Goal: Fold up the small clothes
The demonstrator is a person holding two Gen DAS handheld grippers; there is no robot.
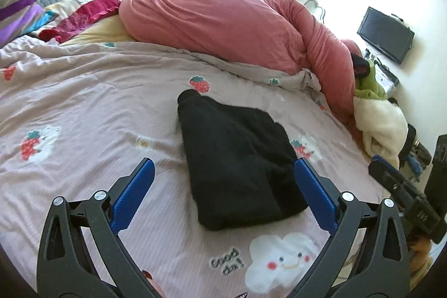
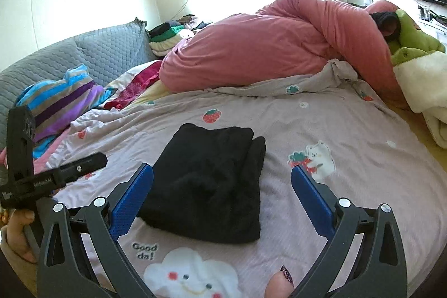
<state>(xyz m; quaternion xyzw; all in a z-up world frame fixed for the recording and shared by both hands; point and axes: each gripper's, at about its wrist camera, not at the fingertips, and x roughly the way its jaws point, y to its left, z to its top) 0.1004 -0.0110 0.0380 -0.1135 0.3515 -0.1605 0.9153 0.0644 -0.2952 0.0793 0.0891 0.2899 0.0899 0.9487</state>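
Folded black garment [image 1: 237, 158] lying flat mid-bed on the lilac printed duvet [image 1: 97, 108], touched by neither tool. Left gripper [image 1: 223, 166] above its near end, blue fingers [image 1: 134, 186] spread wide, nothing between the pads. Right gripper [image 2: 222, 172] likewise over the near edge, fingers [image 2: 131, 194] spread wide and empty, garment seen through the gap. Open duvet on every side of the bundle: broad bare stretch to the left, narrower strip to the right. Bunched pink comforter [image 1: 223, 27] walling off the far edge. Striped pillow [image 2: 61, 102] and grey quilted headboard [image 2: 97, 52] at the far left corner. Cream blanket [image 1: 380, 124] and green plush [image 2: 413, 38] crowding the right edge.
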